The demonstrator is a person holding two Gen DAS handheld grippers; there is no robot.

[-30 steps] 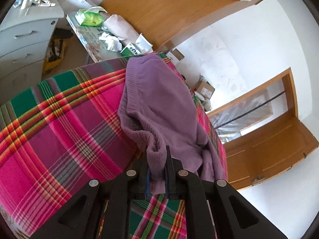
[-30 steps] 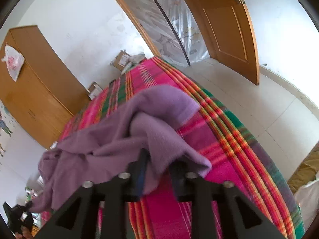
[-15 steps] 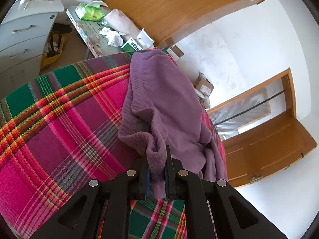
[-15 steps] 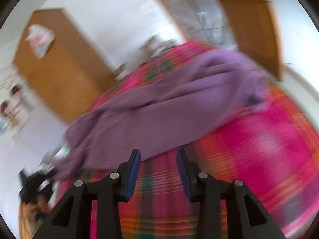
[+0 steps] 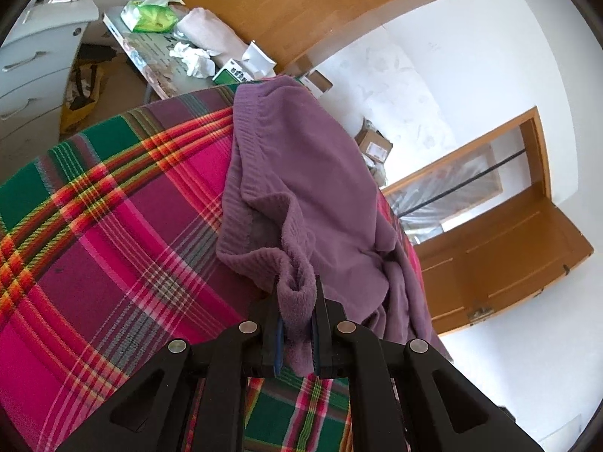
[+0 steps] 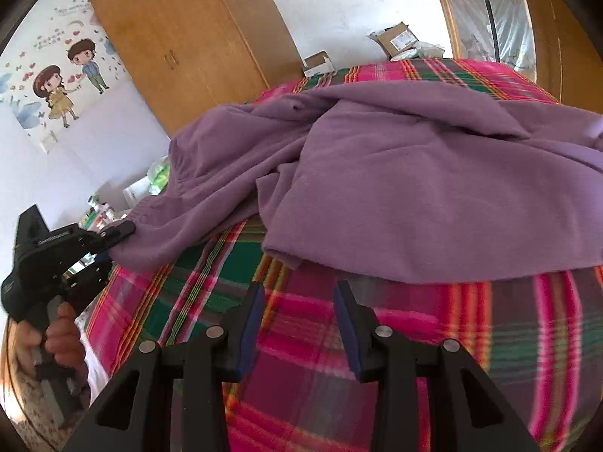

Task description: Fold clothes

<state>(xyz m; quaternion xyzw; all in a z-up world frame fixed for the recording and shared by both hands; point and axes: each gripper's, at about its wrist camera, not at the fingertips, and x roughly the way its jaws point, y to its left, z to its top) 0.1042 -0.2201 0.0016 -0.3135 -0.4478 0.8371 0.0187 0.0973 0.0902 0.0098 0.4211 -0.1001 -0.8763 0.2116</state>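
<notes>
Left hand-held gripper [image 5: 296, 314] first: through its own camera I see its jaws clamped on a bunched fold of the purple garment [image 5: 312, 188], which hangs down between the blue pads. From that pinch the garment runs away across the plaid blanket [image 5: 113, 226] covering the bed, its ribbed hem towards the far edge. Beyond the bed I can make out a cluttered side table [image 5: 162, 64] with a green packet [image 5: 150, 19] and crumpled tissues [image 5: 194, 60], a wooden wardrobe [image 5: 320, 3] and an open wooden door [image 5: 501, 263].

Switching to the right wrist camera, my right hand-held gripper [image 6: 297, 312] hangs over bare plaid blanket [image 6: 377, 358] with its jaws apart and nothing between them; the near edge of the purple garment [image 6: 395, 188] lies just ahead of the fingertips, not touching them. The garment is spread in loose folds across the bed. At the left of this view I see the left hand-held gripper [image 6: 120, 231] pinching the garment's corner, with the person's hand [image 6: 56, 335] on its handle. A cartoon wall sticker [image 6: 64, 86] shows beside the wardrobe [image 6: 196, 45].
</notes>
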